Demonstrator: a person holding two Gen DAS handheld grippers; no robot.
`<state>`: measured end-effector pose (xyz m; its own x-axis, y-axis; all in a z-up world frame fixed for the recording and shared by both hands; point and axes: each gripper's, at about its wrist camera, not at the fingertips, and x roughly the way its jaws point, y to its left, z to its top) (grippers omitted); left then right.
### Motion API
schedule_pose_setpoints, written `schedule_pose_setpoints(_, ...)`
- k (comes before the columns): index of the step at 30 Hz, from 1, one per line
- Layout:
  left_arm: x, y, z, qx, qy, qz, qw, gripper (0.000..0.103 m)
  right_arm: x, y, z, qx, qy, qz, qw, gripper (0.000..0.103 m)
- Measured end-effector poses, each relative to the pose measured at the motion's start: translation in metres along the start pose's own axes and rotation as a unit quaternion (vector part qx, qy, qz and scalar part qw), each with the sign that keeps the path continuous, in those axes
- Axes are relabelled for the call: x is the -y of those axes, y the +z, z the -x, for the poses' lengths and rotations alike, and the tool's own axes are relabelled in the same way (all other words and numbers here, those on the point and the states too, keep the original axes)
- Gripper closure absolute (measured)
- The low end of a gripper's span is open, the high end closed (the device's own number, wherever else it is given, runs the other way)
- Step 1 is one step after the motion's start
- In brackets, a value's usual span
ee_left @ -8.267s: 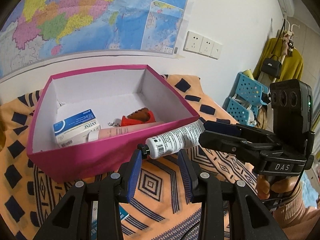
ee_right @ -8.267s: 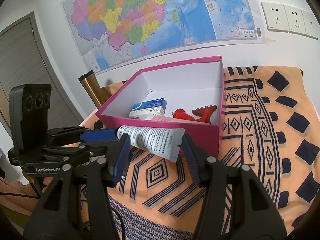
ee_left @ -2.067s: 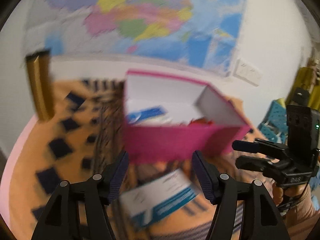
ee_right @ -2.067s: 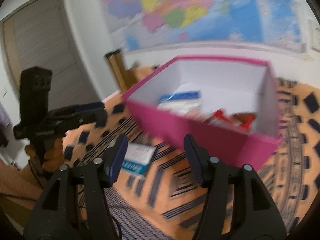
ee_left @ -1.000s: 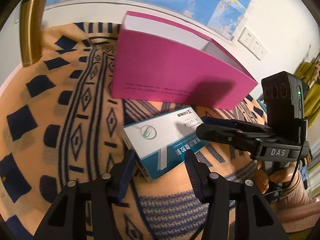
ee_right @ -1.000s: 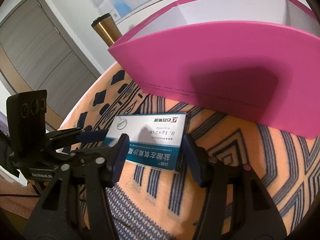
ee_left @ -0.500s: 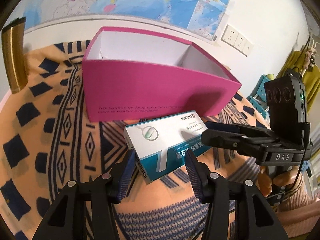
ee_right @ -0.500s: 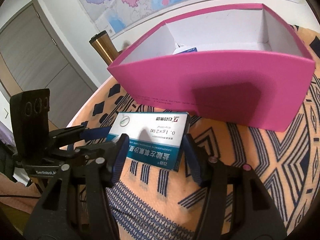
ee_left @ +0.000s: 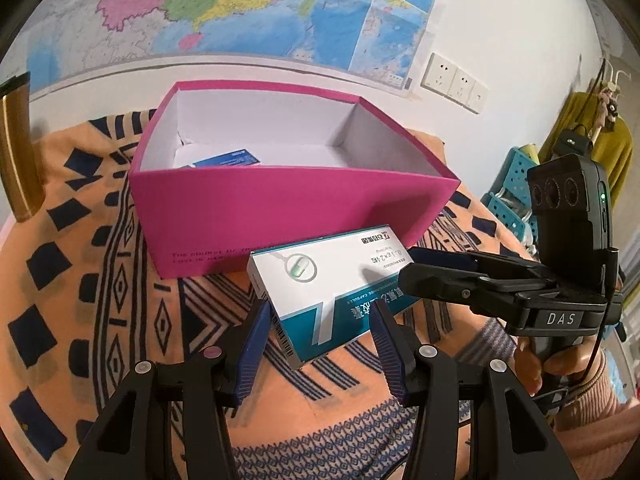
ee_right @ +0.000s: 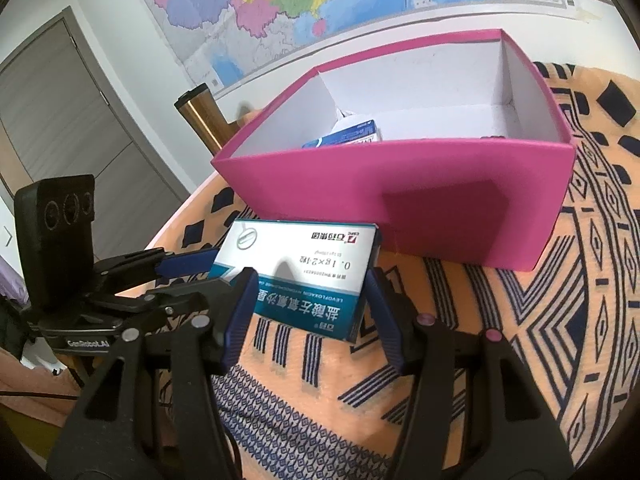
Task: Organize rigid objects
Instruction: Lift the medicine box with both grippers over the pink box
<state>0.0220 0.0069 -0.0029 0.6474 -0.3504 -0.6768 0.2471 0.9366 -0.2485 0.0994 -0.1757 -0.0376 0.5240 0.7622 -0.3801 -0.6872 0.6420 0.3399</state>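
Your left gripper (ee_left: pixel 322 344) had its fingers pinching one end of the white-and-teal medicine carton (ee_left: pixel 332 288), and your right gripper (ee_right: pixel 306 304) had its fingers pinching the opposite end. The carton hung between them, lifted off the patterned cloth (ee_left: pixel 80 280), just in front of the pink box (ee_left: pixel 280 204). Inside that box, a blue-and-white carton (ee_right: pixel 348 134) lay near its left wall.

The white-and-teal rectangular medicine carton (ee_left: pixel 328 280) is smooth, slightly glossy cardboard. The magenta open-topped box (ee_left: pixel 280 204) is matt paperboard. The orange patterned cloth (ee_left: pixel 80 280) looks woven. The ribbed blue fingers (ee_left: pixel 386 346) are plastic.
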Motion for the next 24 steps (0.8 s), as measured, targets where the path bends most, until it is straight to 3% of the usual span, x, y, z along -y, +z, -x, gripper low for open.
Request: schedule_pose_setpoints(24, 0.006, 0.013, 0.009, 0.023, 0.002, -0.02, 0.9995, 0.052, -0.008, 0.01, 0.023, 0.034, -0.008, 0.023, 0.999, 0.045)
